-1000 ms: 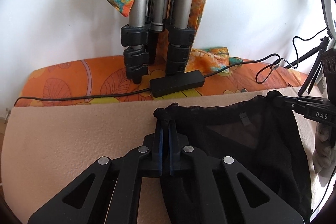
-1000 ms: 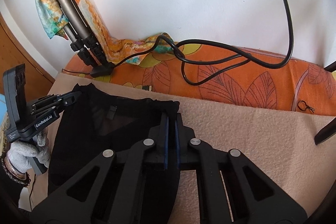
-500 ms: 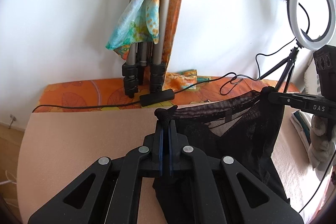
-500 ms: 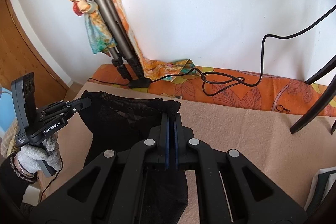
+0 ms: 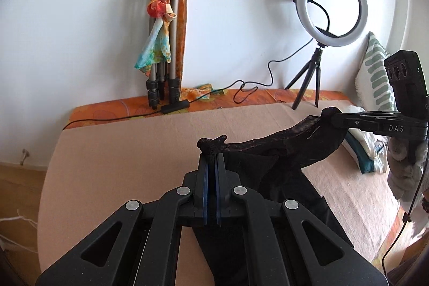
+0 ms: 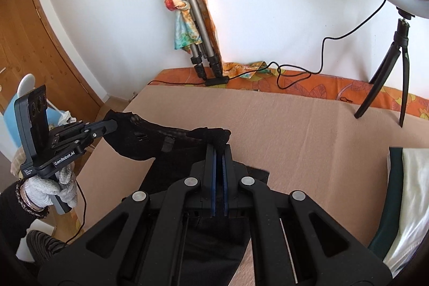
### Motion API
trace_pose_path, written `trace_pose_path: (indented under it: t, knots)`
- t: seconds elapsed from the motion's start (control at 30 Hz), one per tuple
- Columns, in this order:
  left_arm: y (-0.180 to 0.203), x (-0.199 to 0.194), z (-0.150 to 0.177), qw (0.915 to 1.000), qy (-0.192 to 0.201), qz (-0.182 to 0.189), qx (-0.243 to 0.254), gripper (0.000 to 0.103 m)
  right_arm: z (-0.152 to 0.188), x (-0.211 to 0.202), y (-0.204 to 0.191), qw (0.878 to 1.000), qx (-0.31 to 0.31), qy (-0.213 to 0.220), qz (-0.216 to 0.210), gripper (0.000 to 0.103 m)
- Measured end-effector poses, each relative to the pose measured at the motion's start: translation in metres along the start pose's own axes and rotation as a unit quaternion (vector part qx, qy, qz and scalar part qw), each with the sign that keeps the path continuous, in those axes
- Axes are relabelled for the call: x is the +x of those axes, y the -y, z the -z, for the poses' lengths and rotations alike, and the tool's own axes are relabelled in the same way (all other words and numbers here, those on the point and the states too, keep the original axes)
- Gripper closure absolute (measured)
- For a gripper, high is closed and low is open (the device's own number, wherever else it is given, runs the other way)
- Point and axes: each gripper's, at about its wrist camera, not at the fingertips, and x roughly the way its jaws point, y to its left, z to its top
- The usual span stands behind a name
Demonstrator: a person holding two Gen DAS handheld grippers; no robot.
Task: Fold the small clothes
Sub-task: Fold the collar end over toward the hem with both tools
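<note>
Both the left gripper (image 5: pixel 211 152) and right gripper (image 6: pixel 218 142) clamp their fingers on the black mesh garment (image 5: pixel 281 149), stretched above the beige blanket (image 5: pixel 120 152).

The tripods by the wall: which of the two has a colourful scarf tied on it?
The folded silver tripod leaning against the wall carries the colourful scarf. The small black tripod stands with its legs spread and holds the ring light, with no cloth on it.
</note>
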Motion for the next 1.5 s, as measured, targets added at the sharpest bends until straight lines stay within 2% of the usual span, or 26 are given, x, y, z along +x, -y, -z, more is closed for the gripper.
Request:
trace_pose_path:
  t: [0.1,0.2,0.3,0.53,0.63,0.73,0.83,0.9,0.97,1.1,1.13,1.2,1.27,1.37,1.43,1.5]
  knots:
    - [0.016,-0.02,0.033,0.9999,0.004,0.01,0.008,0.1,0.036,-0.013,-0.012,1.0,-0.01,-0.004,0.001,0.099]
    - [0.03,-0.03,0.068,0.9997,-0.008,0.02,0.011,0.1,0.072,-0.018,-0.017,1.0,-0.01,-0.013,0.0,0.099]
    - [0.046,-0.036,0.1,0.9989,-0.011,0.017,0.041,0.1,0.105,-0.024,-0.017,1.0,-0.006,-0.012,-0.006,0.099]
    - [0.049,-0.043,0.143,0.9968,-0.02,0.013,0.076,0.1,0.164,-0.029,-0.03,0.998,-0.051,-0.022,0.031,0.099]
    - [0.051,-0.05,0.157,0.9934,-0.025,0.011,0.111,0.099,0.177,-0.037,-0.042,0.996,-0.08,-0.021,0.034,0.099]
    - [0.056,-0.057,0.169,0.9864,-0.039,-0.004,0.159,0.099,0.187,-0.042,-0.055,0.991,-0.116,-0.031,0.051,0.099]
    - [0.055,-0.069,0.178,0.981,-0.055,-0.008,0.186,0.093,0.199,-0.051,-0.059,0.989,-0.131,-0.051,0.04,0.097]
    - [0.048,-0.079,0.179,0.9821,-0.059,-0.004,0.179,0.093,0.201,-0.06,-0.055,0.99,-0.123,-0.044,0.055,0.095]
    - [0.042,-0.093,0.172,0.9862,-0.035,0.0,0.162,0.093,0.196,-0.07,-0.05,0.994,-0.095,-0.028,0.051,0.092]
    - [0.037,-0.094,0.147,0.9941,-0.005,0.011,0.108,0.093,0.185,-0.08,-0.05,0.999,-0.051,0.009,0.01,0.088]
    - [0.04,-0.088,0.142,0.9947,-0.009,0.019,0.101,0.093,0.182,-0.079,-0.049,0.999,-0.033,0.012,-0.009,0.088]
    - [0.053,-0.072,0.139,0.9936,-0.027,0.04,0.103,0.093,0.176,-0.073,-0.048,1.0,-0.011,0.015,-0.006,0.088]
    - [0.067,-0.054,0.142,0.9914,-0.044,0.049,0.114,0.093,0.175,-0.058,-0.045,1.0,-0.002,0.0,-0.008,0.088]
    - [0.079,-0.031,0.15,0.9889,-0.073,0.06,0.115,0.093,0.183,-0.032,-0.04,0.998,-0.008,-0.055,0.021,0.088]
    - [0.083,-0.016,0.16,0.9839,-0.116,0.063,0.121,0.093,0.196,-0.025,-0.034,0.995,-0.011,-0.095,0.023,0.088]
    - [0.086,-0.014,0.169,0.9786,-0.141,0.075,0.13,0.093,0.206,-0.03,-0.03,0.992,-0.016,-0.121,0.027,0.088]
